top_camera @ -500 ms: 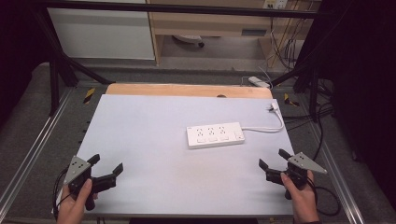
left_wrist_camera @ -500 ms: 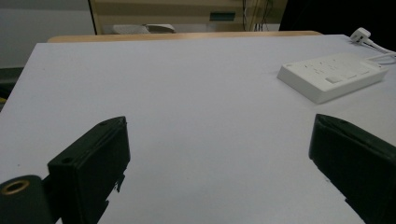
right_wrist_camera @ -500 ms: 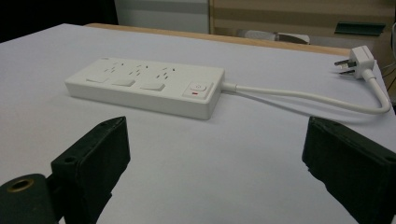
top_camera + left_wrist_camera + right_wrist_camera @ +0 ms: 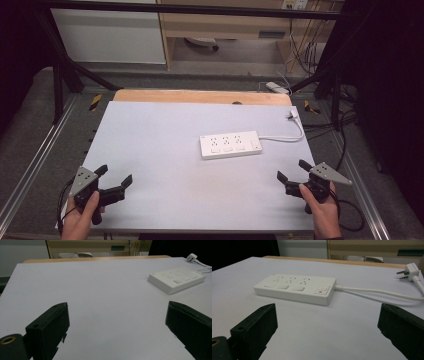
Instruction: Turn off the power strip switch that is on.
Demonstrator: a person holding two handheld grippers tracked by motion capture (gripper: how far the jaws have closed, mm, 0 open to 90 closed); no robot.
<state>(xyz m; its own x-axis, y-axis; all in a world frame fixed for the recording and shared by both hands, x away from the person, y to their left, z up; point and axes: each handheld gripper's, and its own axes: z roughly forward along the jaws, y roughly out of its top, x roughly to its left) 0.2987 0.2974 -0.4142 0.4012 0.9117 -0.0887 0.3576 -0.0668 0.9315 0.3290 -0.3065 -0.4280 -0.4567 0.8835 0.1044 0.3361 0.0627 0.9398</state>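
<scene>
A: From the high view, where does everything sit?

B: A white rectangular plastic power strip (image 4: 230,144) lies flat on the pale grey worktop (image 4: 165,130), a little right of centre. Its white cable (image 4: 286,137) curves off to the right and ends in a white plug (image 4: 292,115) near the far right edge. The left gripper (image 4: 116,179) is held at the near left corner, jaws spread wide with nothing between them. The right gripper (image 4: 291,171) is at the near right edge, jaws likewise wide and empty. The strip lies well apart from the left one and nearer the right one, touching neither.

A: And the left gripper view?

B: Both black jaws rise from the bottom, far apart, bare worktop between them. The strip is ahead and off to the right, above the right-hand jaw, well beyond it.

A: The right gripper view?

B: Again the jaws stand wide and hold nothing. The strip lies ahead between them, nearer the left-hand jaw, its switch end with a small red mark facing right. The cable runs right to the plug, prongs pointing left.
</scene>
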